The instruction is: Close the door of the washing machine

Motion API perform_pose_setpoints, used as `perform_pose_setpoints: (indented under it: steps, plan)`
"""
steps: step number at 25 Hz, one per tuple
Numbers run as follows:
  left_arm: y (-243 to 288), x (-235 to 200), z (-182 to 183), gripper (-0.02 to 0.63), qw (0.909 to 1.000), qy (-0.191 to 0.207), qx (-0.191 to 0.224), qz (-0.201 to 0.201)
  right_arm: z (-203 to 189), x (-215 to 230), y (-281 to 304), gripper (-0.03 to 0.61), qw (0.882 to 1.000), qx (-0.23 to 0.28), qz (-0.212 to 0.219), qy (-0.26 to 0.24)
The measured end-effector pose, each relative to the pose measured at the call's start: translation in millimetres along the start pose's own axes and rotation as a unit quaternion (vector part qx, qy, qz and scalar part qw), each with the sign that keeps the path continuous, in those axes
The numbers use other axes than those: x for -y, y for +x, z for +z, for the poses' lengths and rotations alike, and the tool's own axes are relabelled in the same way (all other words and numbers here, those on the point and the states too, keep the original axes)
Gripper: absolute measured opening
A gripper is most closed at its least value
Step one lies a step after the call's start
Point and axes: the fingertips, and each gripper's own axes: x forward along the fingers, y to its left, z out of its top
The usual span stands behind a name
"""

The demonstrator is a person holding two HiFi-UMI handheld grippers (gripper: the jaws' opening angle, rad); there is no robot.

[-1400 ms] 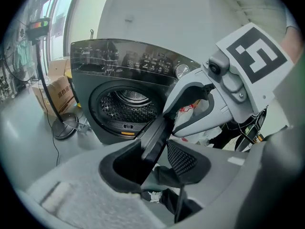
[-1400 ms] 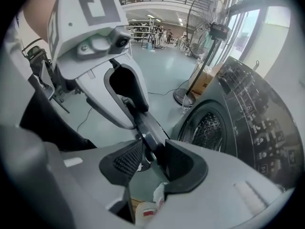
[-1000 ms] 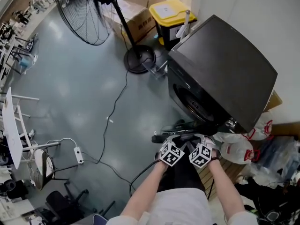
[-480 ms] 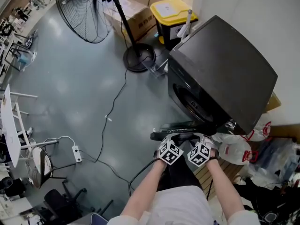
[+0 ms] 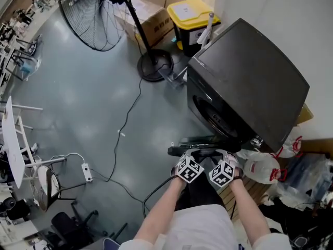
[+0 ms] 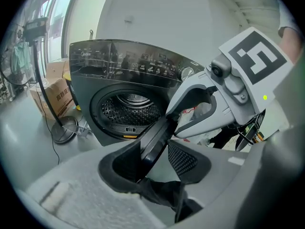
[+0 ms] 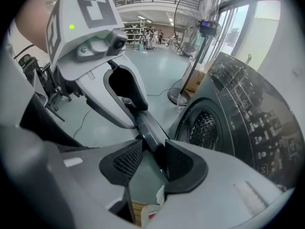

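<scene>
Grey floor [image 5: 88,113], fan [image 5: 89,15], cable [image 5: 126,120] by washing machine [image 5: 250,82]; left gripper [image 6: 155,150], right gripper [image 7: 147,159] fingers [image 7: 127,160] wide astride door [image 7: 147,128].

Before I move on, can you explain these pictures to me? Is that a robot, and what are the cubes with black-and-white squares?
No robot: a person holds two grippers, each with two jaws, and the cubes are part of those grippers. One picture comes from a camera on the person's head, looking down at a dark washing machine on a grey floor. The other two come from cameras riding on each gripper, looking along its jaws. The machine's door hangs open, showing the drum. The left gripper and the right gripper each have the door's edge between open jaws, with a gap on one side. Also on the floor: a fan, a yellow-lidded bin and a cable.
</scene>
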Motion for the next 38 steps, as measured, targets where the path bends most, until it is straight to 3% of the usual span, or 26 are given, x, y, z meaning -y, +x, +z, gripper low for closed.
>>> perform_pose_setpoints:
  steps: [15,24,31,38]
  plan:
    - [14.1,-25.0,21.2,0.186,0.9985,0.032,-0.030,-0.035,9.8,27.1,7.2,0.140,0.998,0.004,-0.005,0.060]
    - [25.1,-52.5,47.8,0.186,0.9928,0.081,-0.032,-0.082,24.4,58.9,11.9,0.137,0.991,0.020,-0.020,0.129]
    - [42.8,-68.0,75.2,0.190,0.9845,0.123,-0.052,-0.114,27.1,89.4,13.9,0.127,0.983,0.023,-0.019,0.181]
    - [58.0,-80.8,97.5,0.203,0.9778,0.150,-0.062,-0.132,29.5,117.0,15.0,0.127,0.965,0.049,-0.049,0.252]
